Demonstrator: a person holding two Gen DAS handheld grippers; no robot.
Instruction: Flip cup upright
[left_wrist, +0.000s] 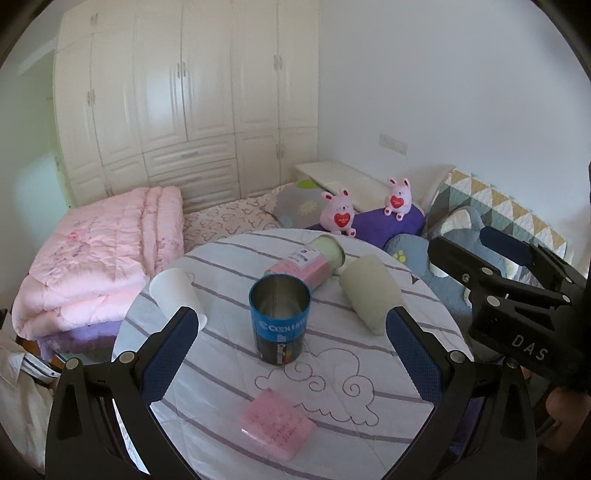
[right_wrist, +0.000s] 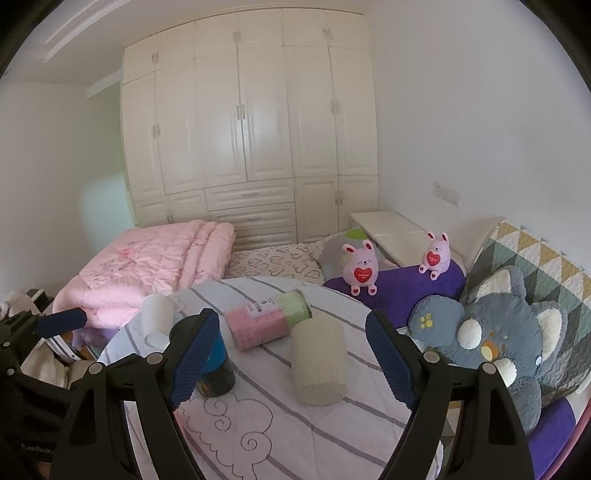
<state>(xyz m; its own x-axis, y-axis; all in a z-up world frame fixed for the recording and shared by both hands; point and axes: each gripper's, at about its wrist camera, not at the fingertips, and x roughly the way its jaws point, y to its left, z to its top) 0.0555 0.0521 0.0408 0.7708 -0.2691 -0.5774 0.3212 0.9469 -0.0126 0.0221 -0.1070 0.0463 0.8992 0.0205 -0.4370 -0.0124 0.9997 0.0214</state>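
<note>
Both tongs (left_wrist: 291, 341) (right_wrist: 293, 354) hover spread above the table (left_wrist: 229, 369).

Blue can (left_wrist: 279, 321), striped tablecloth (left_wrist: 369, 369)

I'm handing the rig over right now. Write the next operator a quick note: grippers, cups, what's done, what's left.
Left gripper: open, empty, facing the blue can, which stands upright.
Right gripper: open, empty, lined up on the frosted cup.
Frosted cup lies on its side on the table; so do the white cup and the pink can.
Done: blue can is up, nothing gripped.
Left: probably grasp the frosted cup and stand it up, then the white cup.
</note>
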